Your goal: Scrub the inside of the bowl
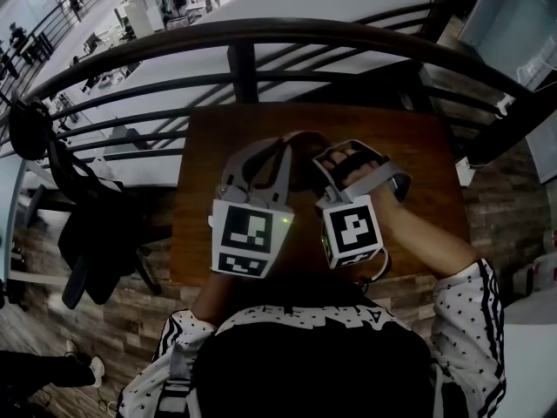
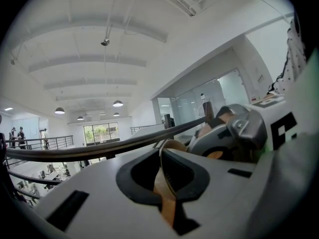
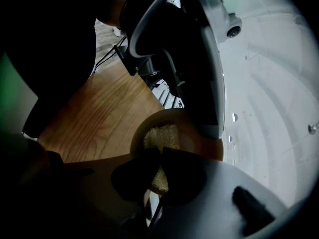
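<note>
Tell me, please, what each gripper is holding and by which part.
The left gripper clamps the bowl by its rim. The right gripper pinches the sponge by its near end; the rest lies inside the bowl.

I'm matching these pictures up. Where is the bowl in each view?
Head view: bowl at centre, just right of the left tool.
Left gripper view: bowl lower centre, rim clamped in the jaws.
Right gripper view: bowl just below centre, sponge inside.
Shared landmark: the left tool, at the bowl's rim in all three.
</note>
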### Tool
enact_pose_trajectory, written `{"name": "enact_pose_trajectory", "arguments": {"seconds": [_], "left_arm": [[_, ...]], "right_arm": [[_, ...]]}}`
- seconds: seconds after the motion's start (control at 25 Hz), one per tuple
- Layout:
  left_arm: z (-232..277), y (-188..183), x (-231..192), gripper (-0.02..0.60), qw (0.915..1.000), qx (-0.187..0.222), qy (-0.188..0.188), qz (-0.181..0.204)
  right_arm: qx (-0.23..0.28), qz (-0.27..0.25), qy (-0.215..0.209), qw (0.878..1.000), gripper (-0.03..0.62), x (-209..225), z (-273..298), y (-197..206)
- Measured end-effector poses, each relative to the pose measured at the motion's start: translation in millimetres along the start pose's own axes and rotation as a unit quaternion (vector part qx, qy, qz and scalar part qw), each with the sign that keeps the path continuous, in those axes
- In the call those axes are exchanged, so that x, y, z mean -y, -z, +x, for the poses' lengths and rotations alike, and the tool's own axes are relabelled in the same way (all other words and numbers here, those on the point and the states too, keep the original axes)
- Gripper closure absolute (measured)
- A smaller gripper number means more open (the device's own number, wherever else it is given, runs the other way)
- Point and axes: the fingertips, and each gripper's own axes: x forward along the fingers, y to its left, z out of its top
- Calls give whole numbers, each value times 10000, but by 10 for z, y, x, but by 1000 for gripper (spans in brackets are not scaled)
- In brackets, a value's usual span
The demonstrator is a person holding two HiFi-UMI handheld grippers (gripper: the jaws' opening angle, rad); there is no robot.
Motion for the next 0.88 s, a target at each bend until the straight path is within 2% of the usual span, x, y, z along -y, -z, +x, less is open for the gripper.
{"name": "enact_pose_trajectory", "arguments": {"seconds": [0.12,0.6,0.88], "left_arm": [[7,7,5,557,10000,-26,-19,47],[12,33,-27,560,9999,-38,-89,82],[14,67,-10,561,9999,-64,-58,111]], "right_arm": [[64,189,-140,9997,554,-47,-7,15],[332,454,-251,9981,554,-30,-104,-62],[275,205,-109,9994,554,-53,-142,-38]]}}
